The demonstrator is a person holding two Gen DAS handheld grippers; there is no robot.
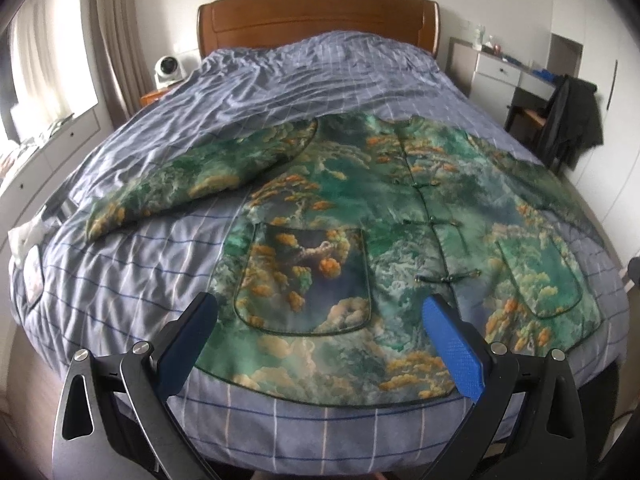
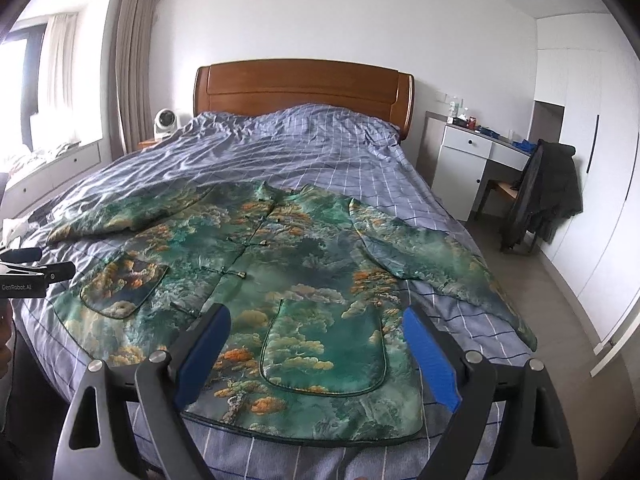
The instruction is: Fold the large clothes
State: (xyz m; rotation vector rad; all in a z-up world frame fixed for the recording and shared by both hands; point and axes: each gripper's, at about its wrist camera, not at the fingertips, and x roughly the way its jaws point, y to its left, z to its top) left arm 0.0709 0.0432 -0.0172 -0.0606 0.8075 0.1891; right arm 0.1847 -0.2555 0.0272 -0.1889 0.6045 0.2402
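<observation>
A large jacket point(image 2: 288, 280), printed in green and orange cloud-and-pine motifs, lies front-up and spread flat on the bed point(image 2: 320, 152), its hem along the near edge and its collar toward the wooden headboard point(image 2: 304, 84). This layout probably serves the fold: with the knot-button placket closed down the centre and both patch pockets showing, the body forms a smooth panel, and each sleeve is drawn out to its own side so that it can be turned inward separately. The left sleeve point(image 1: 188, 180) angles out across the checked duvet; the right sleeve point(image 2: 440, 256) runs toward the bed's right edge.

The left gripper point(image 1: 320, 332) hovers over the hem near the left pocket point(image 1: 304, 280), its blue pads spread apart with only cloth seen beyond them, nothing pinched. The right gripper point(image 2: 316, 356) stands likewise over the right pocket point(image 2: 324, 348), jaws wide and holding nothing. Both sit at the near edge, apparently to take the hem or side seams first.

Writing: in the right wrist view, the body of the left gripper at the frame's left edge bears white lettering that seems to read "GenRobot.AI", though it is small. No legible label appears on the jacket.
</observation>
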